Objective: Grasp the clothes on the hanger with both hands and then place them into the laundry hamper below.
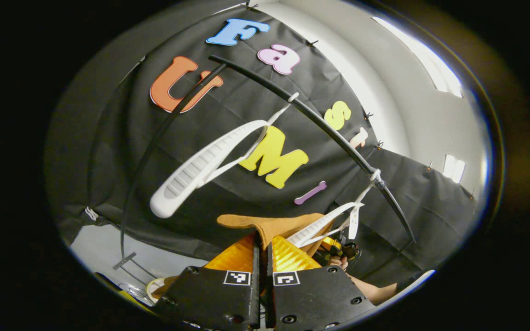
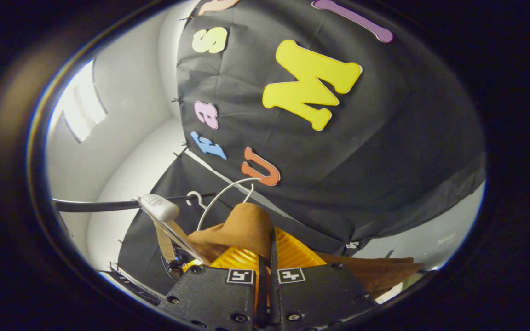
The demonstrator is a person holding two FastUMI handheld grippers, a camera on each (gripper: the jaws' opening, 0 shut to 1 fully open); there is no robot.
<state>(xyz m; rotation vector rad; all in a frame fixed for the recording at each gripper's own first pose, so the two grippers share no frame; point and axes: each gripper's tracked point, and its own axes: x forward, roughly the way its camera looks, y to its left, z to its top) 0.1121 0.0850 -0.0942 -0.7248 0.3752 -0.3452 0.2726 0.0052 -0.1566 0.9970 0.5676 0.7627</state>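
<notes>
In the left gripper view, the left gripper point(image 1: 262, 250) pinches the brown cloth point(image 1: 269, 225), with a white hanger point(image 1: 200, 168) up above it.

In the right gripper view, the right gripper point(image 2: 267, 250) pinches the same brown cloth point(image 2: 246, 227), just below a black rail point(image 2: 95, 205).

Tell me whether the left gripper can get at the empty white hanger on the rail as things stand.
Probably not yet: the left gripper looks shut on the brown garment, so it is occupied. Otherwise the white hanger hangs unobstructed on the black rail ahead.
</notes>
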